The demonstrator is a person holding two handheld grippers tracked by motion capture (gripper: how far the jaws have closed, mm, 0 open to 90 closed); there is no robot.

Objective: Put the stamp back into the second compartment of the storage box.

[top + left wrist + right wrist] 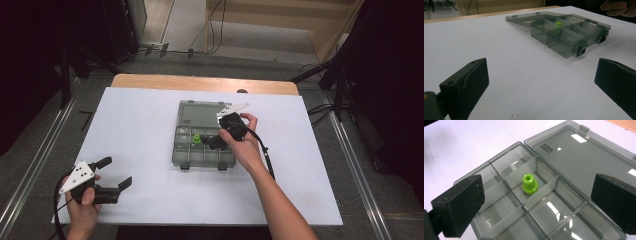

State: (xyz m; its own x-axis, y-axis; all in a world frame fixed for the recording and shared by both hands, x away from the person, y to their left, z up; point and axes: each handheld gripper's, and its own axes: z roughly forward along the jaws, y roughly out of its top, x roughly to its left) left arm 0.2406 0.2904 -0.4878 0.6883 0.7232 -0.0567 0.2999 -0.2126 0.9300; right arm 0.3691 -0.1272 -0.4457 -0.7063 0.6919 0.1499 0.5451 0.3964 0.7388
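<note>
Right gripper (212, 142) jaws wide open, nothing between them — no contact with anything. They hang over the open box (204, 152). In the right gripper view the green plug (530, 184) sits between the two jaw tips in frame, below them, clear of both.

Plug stands upright, hollow end up, in a small compartment of the row nearest the hinge; in the high view that is left of centre (197, 138). It touches the compartment floor, close to a divider. Other compartments hold nothing I can see.

Box is smoky grey and see-through. Its lid (201, 114) is flipped flat on the worktop on the far side. Two black latches (184, 166) on the near edge hang loose.

Left gripper (116, 172) jaws also released and spread, holding nothing. It rests low at the near left of the white worktop (130, 125), well apart from the box, aimed roughly at it. The left gripper view has the box (570, 35) ahead with the plug's top (558, 23) just showing over a divider, and the right hand (615, 6) at the top corner.

Wooden edge of the worktop shows at the far side.
</note>
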